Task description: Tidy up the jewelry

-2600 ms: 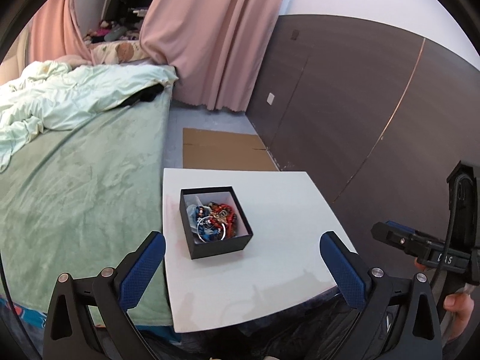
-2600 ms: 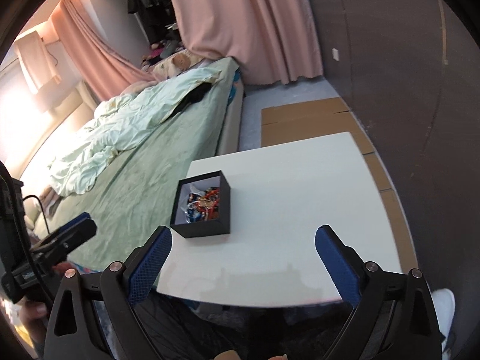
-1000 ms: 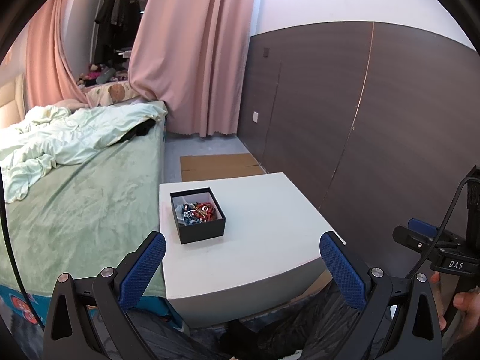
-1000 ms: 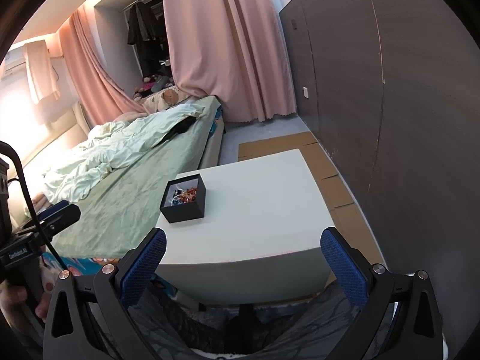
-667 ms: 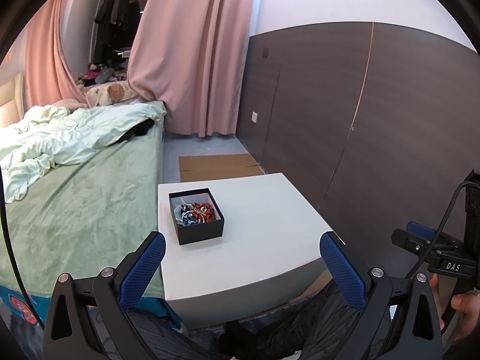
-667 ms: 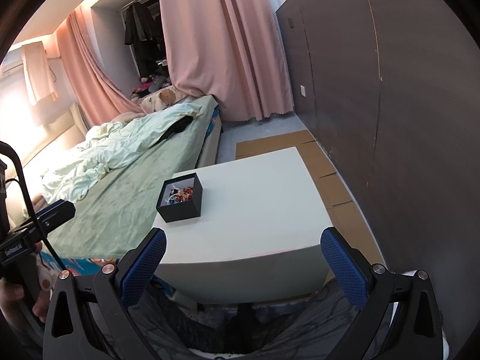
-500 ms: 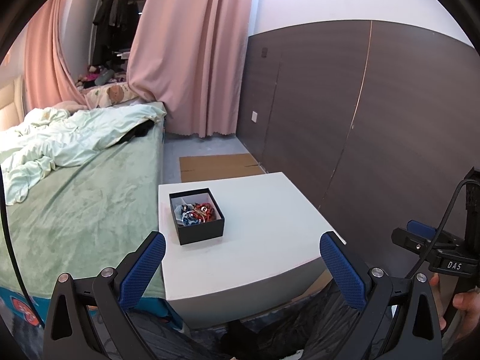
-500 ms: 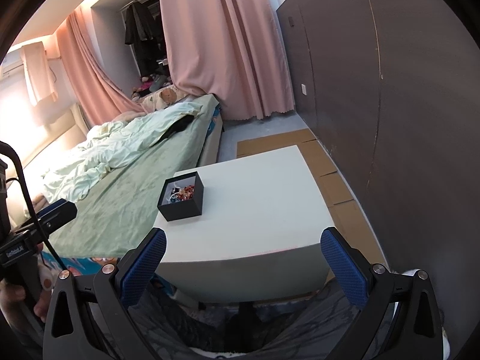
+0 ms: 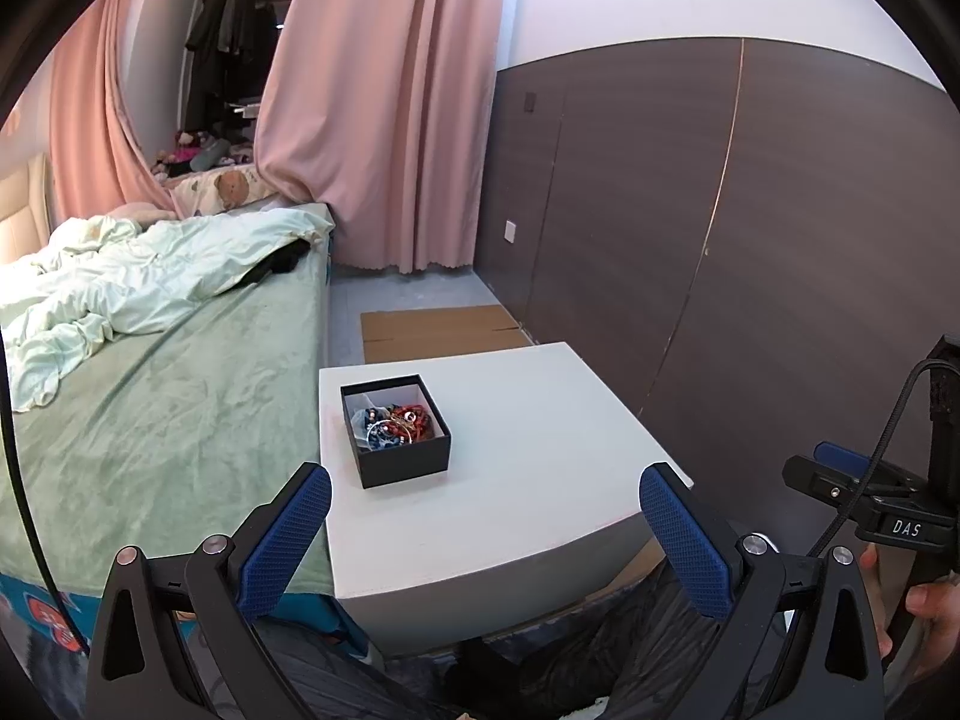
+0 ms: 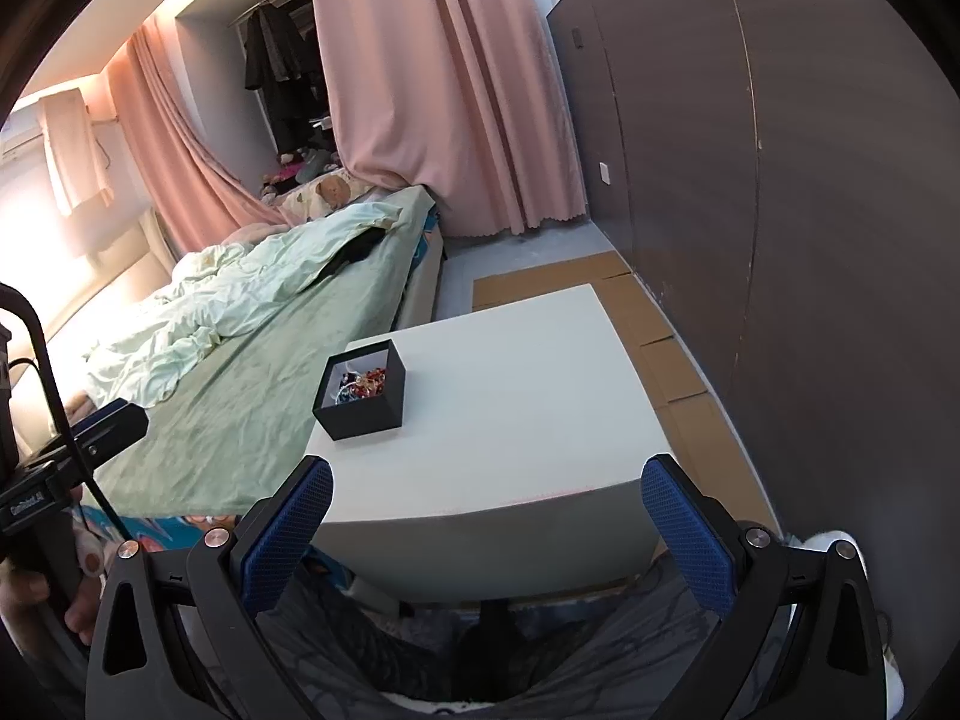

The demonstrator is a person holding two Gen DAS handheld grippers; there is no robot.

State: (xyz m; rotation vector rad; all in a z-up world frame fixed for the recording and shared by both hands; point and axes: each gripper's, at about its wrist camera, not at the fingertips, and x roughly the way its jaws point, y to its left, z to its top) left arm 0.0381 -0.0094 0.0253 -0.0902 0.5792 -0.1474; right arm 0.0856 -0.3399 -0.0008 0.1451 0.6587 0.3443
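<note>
A small black box (image 9: pixel 403 463) (image 10: pixel 366 411) stands open-topped near the left side of a white table (image 9: pixel 528 480) (image 10: pixel 522 408). Inside it lies a tangle of jewelry (image 9: pixel 396 420) (image 10: pixel 360 384) with red, blue and metal pieces. My left gripper (image 9: pixel 483 531) hangs open in front of the table's near edge, well short of the box, with nothing between its blue pads. My right gripper (image 10: pixel 486 531) is open too, empty, low before the table's front side. Each gripper shows at the edge of the other's view.
A bed with a green cover (image 9: pixel 150 396) and a crumpled pale duvet (image 9: pixel 138 282) adjoins the table on the left. A dark panelled wall (image 9: pixel 720 252) runs along the right. Flattened cardboard (image 9: pixel 438 330) lies on the floor beyond the table, before pink curtains (image 9: pixel 390 120).
Both grippers have pulled back and dropped from over the table, so the table and box look smaller and farther. In the last half second almost nothing moved.
</note>
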